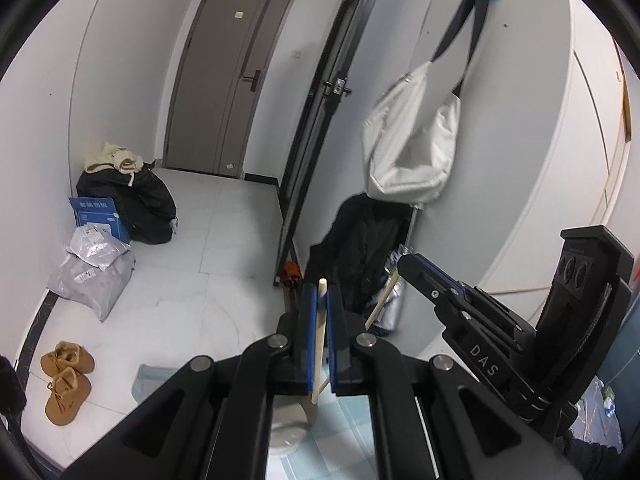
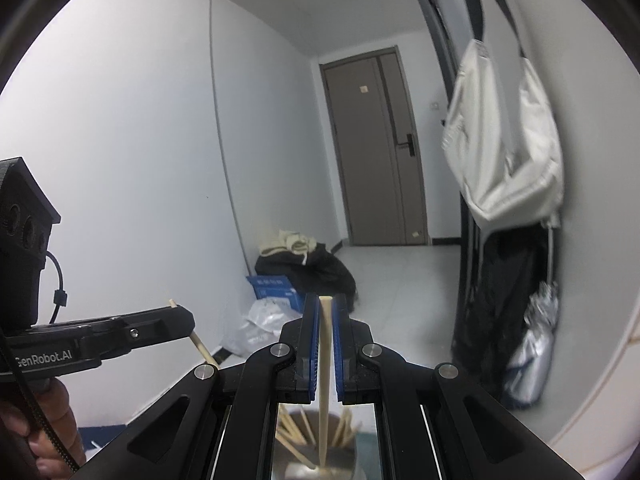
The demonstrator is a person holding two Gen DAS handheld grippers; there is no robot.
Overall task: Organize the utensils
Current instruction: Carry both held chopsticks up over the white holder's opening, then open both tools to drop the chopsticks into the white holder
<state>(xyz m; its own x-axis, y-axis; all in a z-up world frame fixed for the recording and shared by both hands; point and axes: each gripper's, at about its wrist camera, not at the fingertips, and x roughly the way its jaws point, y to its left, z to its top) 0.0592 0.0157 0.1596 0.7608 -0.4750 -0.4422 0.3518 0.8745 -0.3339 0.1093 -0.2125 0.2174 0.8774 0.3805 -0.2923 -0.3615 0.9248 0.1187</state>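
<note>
The left tongs (image 1: 320, 312) grip one chopstick (image 1: 319, 344), and the right tongs (image 2: 326, 320) grip another chopstick (image 2: 325, 380). Below, a metal cup (image 2: 344, 468) already holds several; these two seem left to place.

Left gripper (image 1: 320, 300): black angular linkage arms, round silver pivot screws, blue-lined fingers (image 1: 307, 332); "GenRobot.AI" printed white along its side, black cable looped behind.
Right gripper (image 2: 325, 312): matching black build, blue pads (image 2: 338, 344), silver screws; "DAS" lettering on its body.
</note>
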